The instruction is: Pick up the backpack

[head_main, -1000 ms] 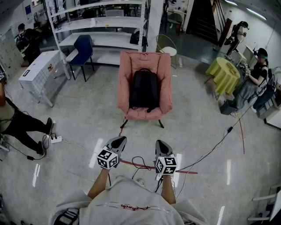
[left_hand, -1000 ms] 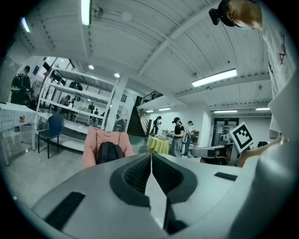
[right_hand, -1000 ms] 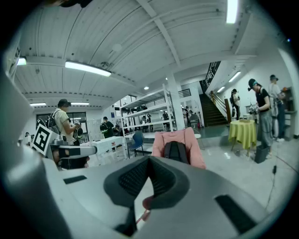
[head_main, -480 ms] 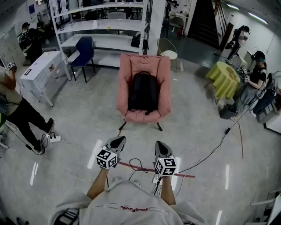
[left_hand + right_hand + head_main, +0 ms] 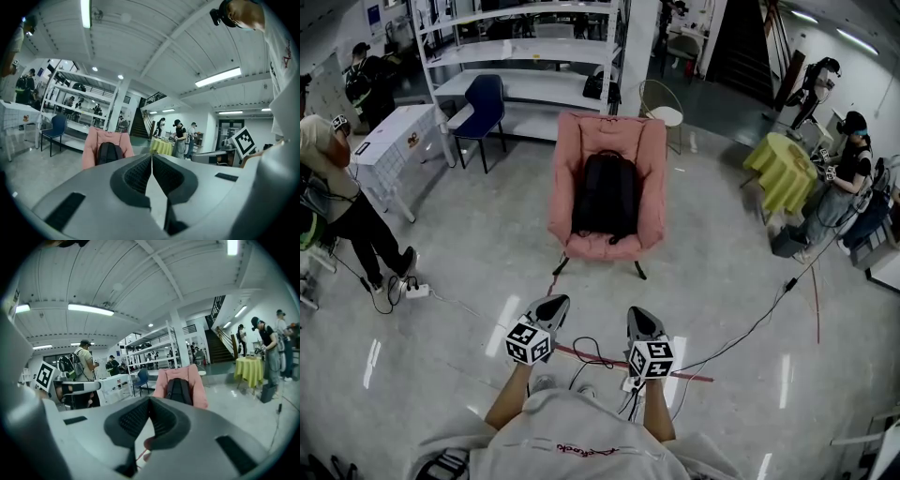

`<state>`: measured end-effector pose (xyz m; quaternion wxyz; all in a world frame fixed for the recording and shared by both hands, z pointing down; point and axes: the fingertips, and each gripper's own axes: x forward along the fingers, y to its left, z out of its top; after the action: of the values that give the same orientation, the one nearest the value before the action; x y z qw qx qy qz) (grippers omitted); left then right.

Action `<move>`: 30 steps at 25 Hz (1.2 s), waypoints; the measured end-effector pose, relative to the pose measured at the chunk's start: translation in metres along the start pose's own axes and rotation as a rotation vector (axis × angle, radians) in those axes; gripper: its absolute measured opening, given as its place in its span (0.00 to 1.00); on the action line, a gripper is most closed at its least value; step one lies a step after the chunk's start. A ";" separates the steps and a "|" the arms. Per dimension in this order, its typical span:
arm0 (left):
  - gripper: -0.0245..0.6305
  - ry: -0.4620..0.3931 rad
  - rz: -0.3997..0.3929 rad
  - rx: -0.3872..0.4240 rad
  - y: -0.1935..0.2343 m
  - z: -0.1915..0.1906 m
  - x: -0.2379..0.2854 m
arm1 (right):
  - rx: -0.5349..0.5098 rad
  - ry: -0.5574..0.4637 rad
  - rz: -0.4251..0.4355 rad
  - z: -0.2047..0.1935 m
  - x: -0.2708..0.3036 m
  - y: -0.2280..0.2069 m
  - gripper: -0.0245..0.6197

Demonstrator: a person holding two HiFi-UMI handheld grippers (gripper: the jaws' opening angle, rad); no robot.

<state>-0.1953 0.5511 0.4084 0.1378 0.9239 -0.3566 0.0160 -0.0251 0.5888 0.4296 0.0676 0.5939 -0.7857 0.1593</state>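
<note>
Black backpack (image 5: 607,192) stands upright in the pink armchair (image 5: 652,178) at upper centre, long axis running up-frame; left gripper (image 5: 554,302) and right gripper (image 5: 638,313), jaws pressed together and empty, point at it from lower centre, well apart, neither clearly nearer.

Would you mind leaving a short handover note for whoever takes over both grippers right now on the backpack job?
Left gripper: shut, empty, held low in front of the body.
Right gripper: shut, empty, alongside the left one.
Backpack: black, propped upright against the back of the pink chair, some way ahead and out of reach.
Done: nothing yet; the backpack is untouched.
Left: walk up to the chair, open the jaws, grip the backpack, probably near its top, and lift it off the seat.
</note>
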 end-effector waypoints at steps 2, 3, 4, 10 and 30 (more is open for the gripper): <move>0.07 -0.007 0.003 -0.015 -0.005 0.000 0.004 | 0.003 0.008 0.008 -0.002 -0.001 -0.003 0.07; 0.07 -0.007 0.002 -0.014 -0.006 0.000 0.006 | 0.003 0.009 0.011 -0.002 -0.001 -0.005 0.07; 0.06 -0.005 0.000 -0.012 -0.007 -0.001 0.009 | 0.003 0.008 0.014 -0.002 -0.001 -0.007 0.07; 0.06 -0.004 -0.003 0.004 -0.010 -0.001 0.022 | 0.017 -0.011 0.010 0.000 0.002 -0.018 0.07; 0.06 0.010 -0.028 0.036 0.029 0.005 0.087 | 0.022 -0.022 0.008 0.016 0.067 -0.045 0.07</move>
<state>-0.1500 0.4718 0.4220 0.1229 0.9311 -0.3425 0.0251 -0.0002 0.5118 0.4418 0.0520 0.5930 -0.7871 0.1618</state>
